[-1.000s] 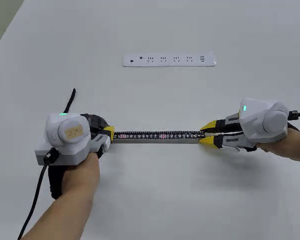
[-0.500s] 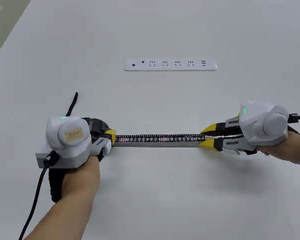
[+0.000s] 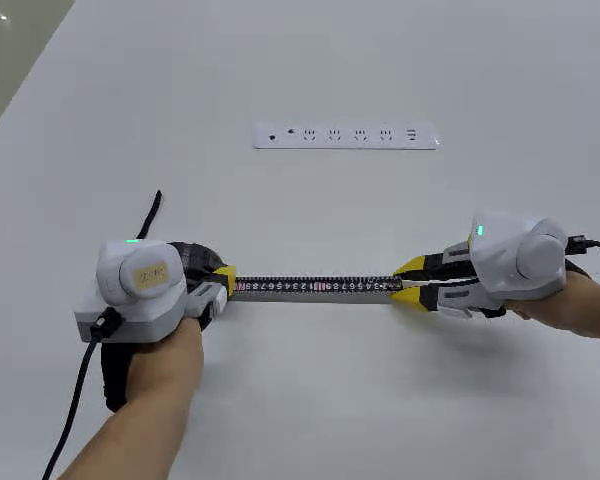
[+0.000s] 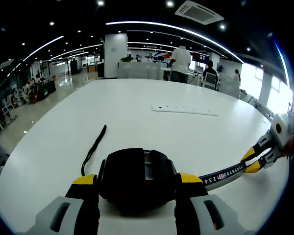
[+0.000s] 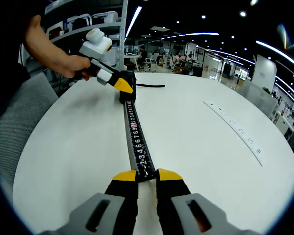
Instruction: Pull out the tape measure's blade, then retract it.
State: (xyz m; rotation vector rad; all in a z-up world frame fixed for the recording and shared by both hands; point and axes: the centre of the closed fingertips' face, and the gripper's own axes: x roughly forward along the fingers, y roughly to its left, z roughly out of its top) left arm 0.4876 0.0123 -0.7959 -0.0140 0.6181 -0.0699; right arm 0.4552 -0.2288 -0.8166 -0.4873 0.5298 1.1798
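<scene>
Compared with a second ago, the right claw (image 3: pixel 410 281) stands slightly nearer the case (image 4: pixel 137 174) and the exposed blade (image 3: pixel 315 287) looks a little shorter. The head view has also shifted, so part of this is camera movement.

Position: the tape measure lies on the white desk (image 3: pixel 310 400). The left claw (image 3: pixel 223 283) is closed on both flanks of the black case. The right claw is pinched narrow on the blade's free end, and the blade runs straight between them, low over the desk.

Handling, as judged: the case is rigid and compact, and is best held across its flat sides, as it is now. The blade is thin, springy steel with a smooth painted face. It is likely to slip or snap back if released at once, and a grip at the tip suits it.

Markings: the scale digits 2 to 9 read clearly near the tip in the right gripper view, followed by a red mark. A yellowish sticker (image 3: pixel 151 274) on the left gripper carries handwriting too small to read. No brand can be made out on the case. A loose black strap (image 3: pixel 148 205) trails from behind the case, and a power strip (image 3: pixel 347 135) lies well apart.
</scene>
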